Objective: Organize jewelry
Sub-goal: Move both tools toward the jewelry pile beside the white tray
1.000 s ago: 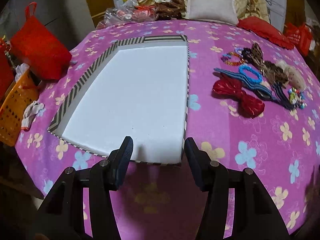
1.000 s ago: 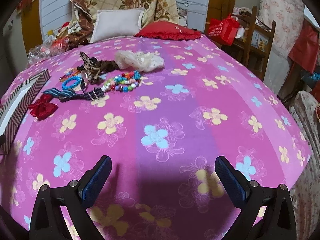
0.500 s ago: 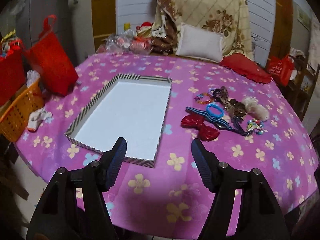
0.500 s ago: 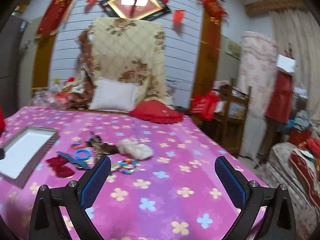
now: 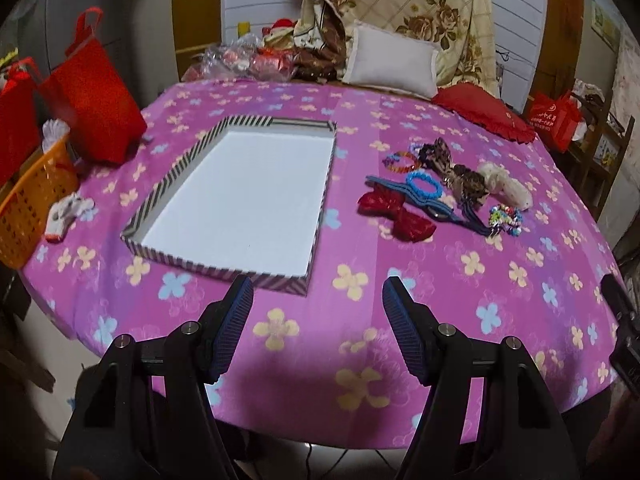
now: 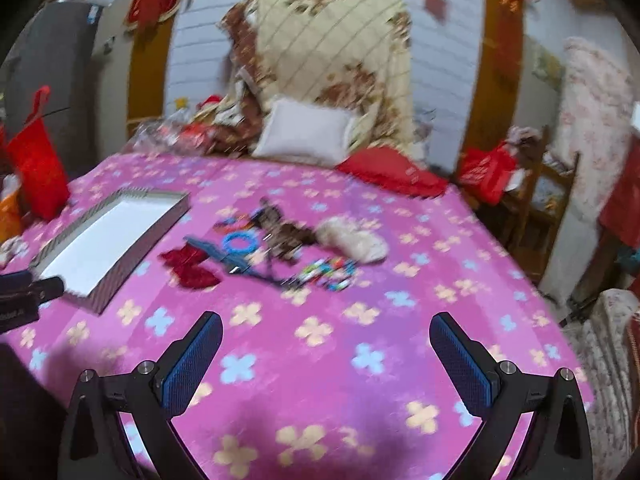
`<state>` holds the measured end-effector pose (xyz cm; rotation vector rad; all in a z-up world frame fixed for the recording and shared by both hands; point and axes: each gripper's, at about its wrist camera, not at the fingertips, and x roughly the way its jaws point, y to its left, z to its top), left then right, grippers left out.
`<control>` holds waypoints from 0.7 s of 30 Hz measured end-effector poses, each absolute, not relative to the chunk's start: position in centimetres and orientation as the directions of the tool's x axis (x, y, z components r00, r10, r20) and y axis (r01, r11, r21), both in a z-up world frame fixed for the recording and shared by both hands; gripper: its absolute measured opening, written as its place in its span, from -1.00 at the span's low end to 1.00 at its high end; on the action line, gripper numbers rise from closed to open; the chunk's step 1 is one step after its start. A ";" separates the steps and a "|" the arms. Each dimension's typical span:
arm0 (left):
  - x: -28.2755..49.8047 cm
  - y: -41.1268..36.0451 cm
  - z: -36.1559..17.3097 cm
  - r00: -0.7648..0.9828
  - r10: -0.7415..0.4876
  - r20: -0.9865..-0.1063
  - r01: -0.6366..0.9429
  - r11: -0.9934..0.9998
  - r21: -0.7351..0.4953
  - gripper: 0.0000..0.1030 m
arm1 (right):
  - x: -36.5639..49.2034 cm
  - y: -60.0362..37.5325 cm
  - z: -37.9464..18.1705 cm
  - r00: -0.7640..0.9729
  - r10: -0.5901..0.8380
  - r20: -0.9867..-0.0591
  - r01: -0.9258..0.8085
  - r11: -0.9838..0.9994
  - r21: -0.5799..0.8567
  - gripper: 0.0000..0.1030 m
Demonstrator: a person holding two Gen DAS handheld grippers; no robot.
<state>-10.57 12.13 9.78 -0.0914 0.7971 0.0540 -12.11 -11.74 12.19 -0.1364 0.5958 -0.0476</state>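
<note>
A shallow striped box [image 5: 240, 196] with a white inside lies on the pink flowered tablecloth [image 5: 460, 300]; it also shows in the right wrist view [image 6: 108, 246]. To its right lies a heap of accessories: a red bow [image 5: 394, 212], a blue ring [image 5: 425, 184], a bead bracelet [image 5: 400, 160], a brown bow [image 5: 456, 168], a white fluffy tie [image 5: 506, 184], coloured beads [image 5: 506, 220]. The same heap shows blurred in the right wrist view [image 6: 276, 248]. My left gripper [image 5: 318, 316] is open and empty above the near table edge. My right gripper [image 6: 326, 356] is open wide and empty.
Red bags [image 5: 92, 96] and an orange basket [image 5: 32, 204] stand off the table's left side. A white pillow [image 5: 390, 60], a red cushion [image 5: 484, 110] and plastic-wrapped goods [image 5: 248, 58] line the far edge. A wooden chair [image 6: 536, 216] stands to the right.
Both grippers have pulled back and risen from the table, so the whole table now shows. The left fingers have opened a little wider. Nothing on the table has moved.
</note>
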 end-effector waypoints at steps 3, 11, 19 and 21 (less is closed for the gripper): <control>-10.7 12.5 9.5 0.685 0.004 -0.728 -0.082 0.994 -0.072 0.31 | -11.5 -10.8 11.3 0.799 -0.044 -0.600 -0.051 0.989 -0.140 0.97; -10.5 12.5 8.9 0.668 -0.016 -0.744 -0.080 0.992 -0.093 0.31 | -11.0 -10.0 9.6 0.762 -0.007 -0.647 -0.104 0.986 -0.133 0.86; -10.5 11.4 8.5 0.657 -0.022 -0.753 -0.055 0.996 -0.076 0.31 | -10.1 -11.2 8.5 0.729 0.014 -0.684 -0.095 0.992 -0.081 0.77; -10.3 11.1 8.4 0.656 -0.021 -0.755 -0.051 0.996 -0.072 0.31 | -9.8 -11.4 8.0 0.722 0.019 -0.692 -0.097 0.993 -0.074 0.77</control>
